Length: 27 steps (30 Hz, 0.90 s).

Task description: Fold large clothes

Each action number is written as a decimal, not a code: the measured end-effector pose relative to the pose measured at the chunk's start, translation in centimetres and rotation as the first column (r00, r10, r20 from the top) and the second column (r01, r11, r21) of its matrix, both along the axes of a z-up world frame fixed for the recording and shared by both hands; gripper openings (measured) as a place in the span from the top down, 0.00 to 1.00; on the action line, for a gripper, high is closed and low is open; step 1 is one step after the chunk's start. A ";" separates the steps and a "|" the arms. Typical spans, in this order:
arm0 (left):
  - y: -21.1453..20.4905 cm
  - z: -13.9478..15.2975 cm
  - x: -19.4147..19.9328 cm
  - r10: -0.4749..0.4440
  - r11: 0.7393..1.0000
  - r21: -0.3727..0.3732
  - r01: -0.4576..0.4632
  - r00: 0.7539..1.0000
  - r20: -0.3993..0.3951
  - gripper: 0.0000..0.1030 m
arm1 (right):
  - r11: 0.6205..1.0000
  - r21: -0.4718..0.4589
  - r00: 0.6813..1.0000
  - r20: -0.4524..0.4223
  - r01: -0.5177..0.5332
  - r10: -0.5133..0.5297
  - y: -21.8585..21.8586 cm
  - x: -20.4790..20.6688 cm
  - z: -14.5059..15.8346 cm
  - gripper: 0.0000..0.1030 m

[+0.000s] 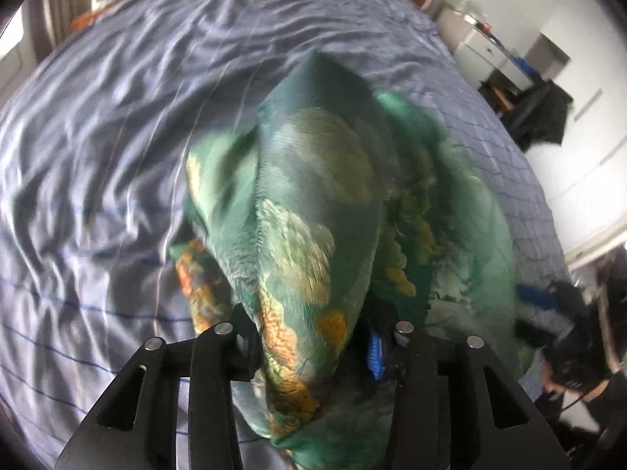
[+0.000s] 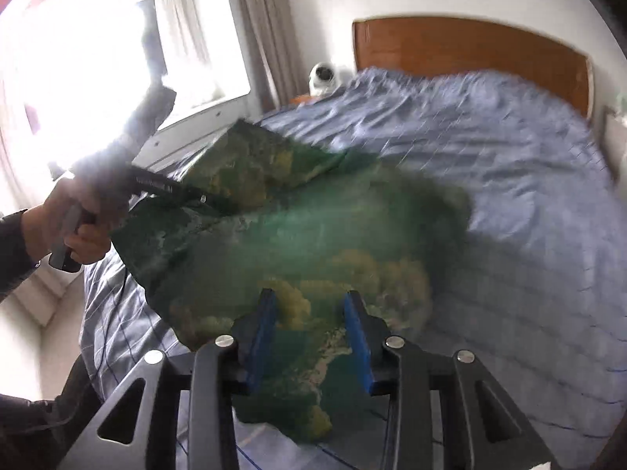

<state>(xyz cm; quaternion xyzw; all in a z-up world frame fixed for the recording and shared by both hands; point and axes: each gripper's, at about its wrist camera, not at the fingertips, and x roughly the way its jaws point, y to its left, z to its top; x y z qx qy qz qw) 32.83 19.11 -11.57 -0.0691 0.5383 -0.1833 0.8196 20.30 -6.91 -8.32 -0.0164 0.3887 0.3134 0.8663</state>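
A large green garment (image 1: 305, 196) with orange and yellow patches lies partly spread on the bed. In the left wrist view it rises in a blurred ridge and fills the space between the fingers of my left gripper (image 1: 313, 325), which is shut on a bunch of it. The right wrist view shows the left gripper (image 2: 219, 199) in a hand (image 2: 78, 211), lifting the garment's (image 2: 313, 227) left edge off the bed. My right gripper (image 2: 311, 313) hovers over the garment's near edge. Its blue pads (image 2: 266, 333) stand apart, with flat cloth showing between them and nothing pressed.
The bed has a creased blue-lilac cover (image 2: 490, 156) with thin lines and a wooden headboard (image 2: 470, 47). A bright window (image 2: 117, 58) with curtains is at the left. A small white device (image 2: 323, 76) sits by the headboard. White furniture (image 1: 490, 51) stands beyond the bed's right side.
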 end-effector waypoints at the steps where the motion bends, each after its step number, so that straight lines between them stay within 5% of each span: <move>1: 0.5 -1.0 0.4 0.013 0.999 -0.034 -0.014 1.000 -0.020 0.56 | 1.000 -0.010 0.999 -0.045 -0.007 0.007 0.6 0.7 -1.3 0.65; 4: 0.9 -2.5 0.6 0.026 0.997 -0.067 -0.027 0.999 -0.019 0.53 | 0.999 -0.025 0.992 -0.127 0.021 -0.024 1.3 1.9 -4.7 0.67; 10: 0.7 -3.5 0.4 0.042 0.996 -0.083 -0.041 0.999 0.014 0.51 | 0.997 0.025 0.989 -0.128 0.074 -0.070 0.9 2.1 -6.1 0.67; 15: 1.5 -3.8 0.5 0.053 0.995 -0.084 -0.051 0.998 0.019 0.49 | 0.998 -0.036 0.987 -0.153 0.043 -0.049 2.0 2.2 -3.7 0.65; 18: 1.9 -4.0 0.2 0.060 0.994 -0.097 -0.058 0.998 0.017 0.49 | 0.997 0.022 0.975 -0.210 0.075 -0.069 1.7 4.8 -1.1 0.62; 23: 1.8 -3.9 -0.6 0.067 0.994 -0.085 -0.065 0.997 0.025 0.49 | 0.991 0.035 0.980 -0.156 0.128 -0.121 3.5 10.7 2.8 0.60; 27: 1.7 -3.9 -0.8 0.069 0.995 -0.077 -0.067 0.997 0.030 0.48 | 0.990 0.032 0.984 -0.115 0.139 -0.134 6.6 15.7 1.7 0.60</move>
